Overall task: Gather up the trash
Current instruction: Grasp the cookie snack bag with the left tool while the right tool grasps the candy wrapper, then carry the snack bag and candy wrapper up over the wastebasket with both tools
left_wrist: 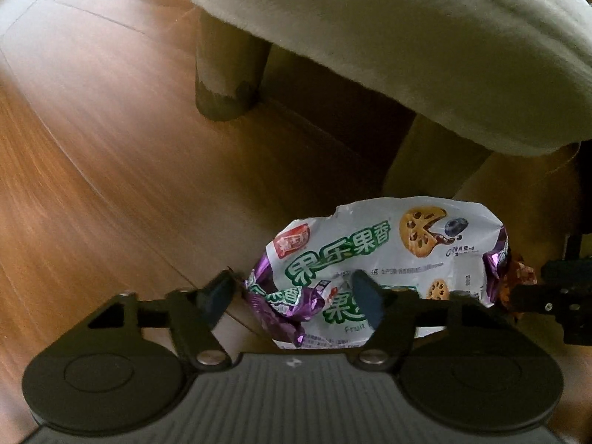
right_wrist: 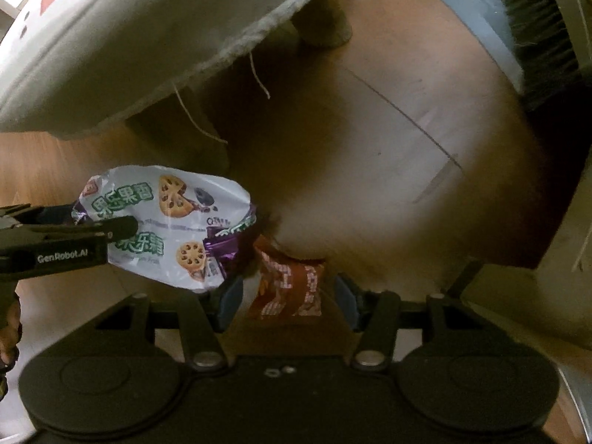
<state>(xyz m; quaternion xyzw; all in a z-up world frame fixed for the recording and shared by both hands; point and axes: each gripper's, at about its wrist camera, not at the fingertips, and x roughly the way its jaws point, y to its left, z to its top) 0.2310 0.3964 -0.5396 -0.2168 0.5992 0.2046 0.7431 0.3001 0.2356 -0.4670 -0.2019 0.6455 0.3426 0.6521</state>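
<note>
A crumpled white-and-purple plastic biscuit wrapper with green lettering (left_wrist: 373, 259) lies on the brown wooden floor (left_wrist: 92, 148), just in front of a pale fabric-covered seat (left_wrist: 407, 37) on its cylindrical padded leg (left_wrist: 229, 77). Touching its right edge is a smaller reddish-brown foil snack packet (right_wrist: 288, 288).

Both pieces are judged to be very light, thin and soft, so they should crush and fold under pressure instead of resisting it. The glossy film is likely to be slippery, and a flat spot would be hard to pinch. A raised crease or bunched edge is therefore judged the best place to be taken hold of; nothing fragile appears to be involved.

The left gripper (left_wrist: 292, 292) is held part-spread over the near left end of the white wrapper, with the purple crumpled edge between its pads. Whether the pads already press on the film cannot be told, since the right pad hides the contact. The right gripper (right_wrist: 288, 298) is spread wide, with the brown packet between the pads and clear gaps on both sides.

In the left wrist view the brown packet is seen only as a sliver beyond the wrapper. The right wrist view shows it whole, together with the left gripper from the side and dark broom bristles (right_wrist: 532, 37) at the upper right.
</note>
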